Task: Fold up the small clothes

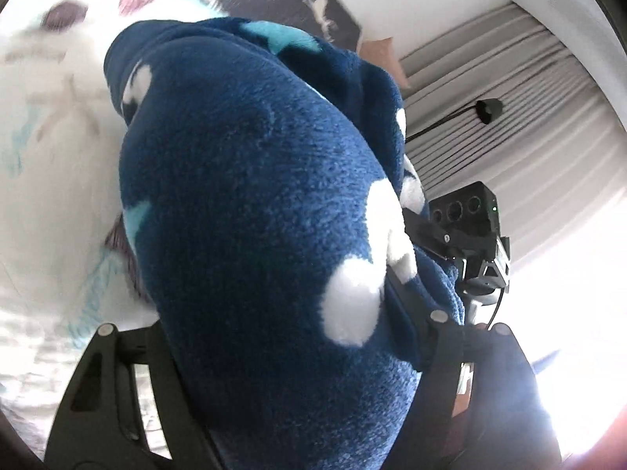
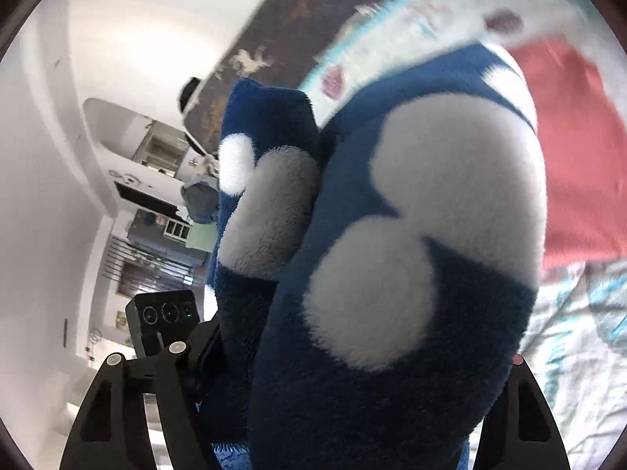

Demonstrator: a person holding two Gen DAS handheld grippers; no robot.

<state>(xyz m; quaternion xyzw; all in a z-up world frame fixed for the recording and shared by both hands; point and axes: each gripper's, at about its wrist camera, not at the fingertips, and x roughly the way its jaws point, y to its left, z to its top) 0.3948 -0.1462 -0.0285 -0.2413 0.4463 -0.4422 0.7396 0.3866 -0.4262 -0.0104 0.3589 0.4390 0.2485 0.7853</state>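
A dark blue fleece garment (image 1: 250, 203) with white and light-blue patches fills the left wrist view. It bulges up between the two fingers of my left gripper (image 1: 290, 337), which is shut on it with the fingertips buried in the pile. The right wrist view shows the same blue fleece garment (image 2: 392, 391) packed between the fingers of my right gripper (image 2: 313, 372), also shut on it. Each gripper shows in the other's view: the right gripper (image 1: 462, 235) at the cloth's right edge, the left gripper (image 2: 196, 337) at its left edge. The garment hangs above the bed.
A white bedsheet (image 1: 51, 164) with pastel prints lies below. A red cloth (image 2: 580, 164) lies on the bed to the right. Grey curtains (image 1: 509, 109) and a bright window stand on one side, and shelves and furniture (image 2: 156, 203) on the other.
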